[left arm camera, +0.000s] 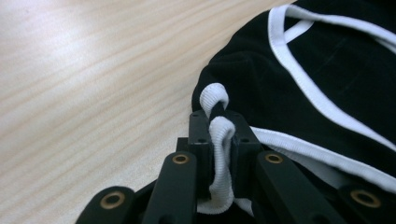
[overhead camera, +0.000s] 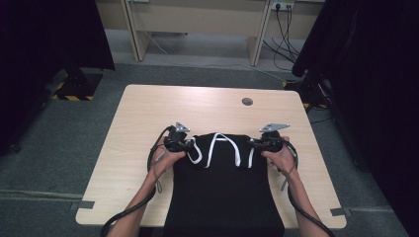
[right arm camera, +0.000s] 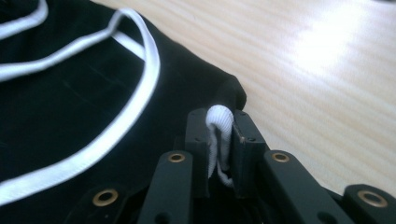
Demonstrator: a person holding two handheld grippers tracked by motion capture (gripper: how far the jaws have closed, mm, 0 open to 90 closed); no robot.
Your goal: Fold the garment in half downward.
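A black garment [overhead camera: 222,187] with white trim lies on the wooden table [overhead camera: 148,113], its lower part hanging over the near edge. My left gripper [overhead camera: 189,144] sits at the garment's far left corner and is shut on the white trim [left arm camera: 220,154], which bunches between its jaws. My right gripper [overhead camera: 253,144] sits at the far right corner, shut on a fold of white trim [right arm camera: 218,140] there. In both gripper views the black garment [left arm camera: 322,60] [right arm camera: 70,107] spreads away from the jaws with white bands curving across it.
A small round grommet [overhead camera: 247,101] is set in the table near its far edge. Bare wood lies left, right and beyond the garment. Dark curtains stand at both sides, and a desk frame with cables stands behind the table.
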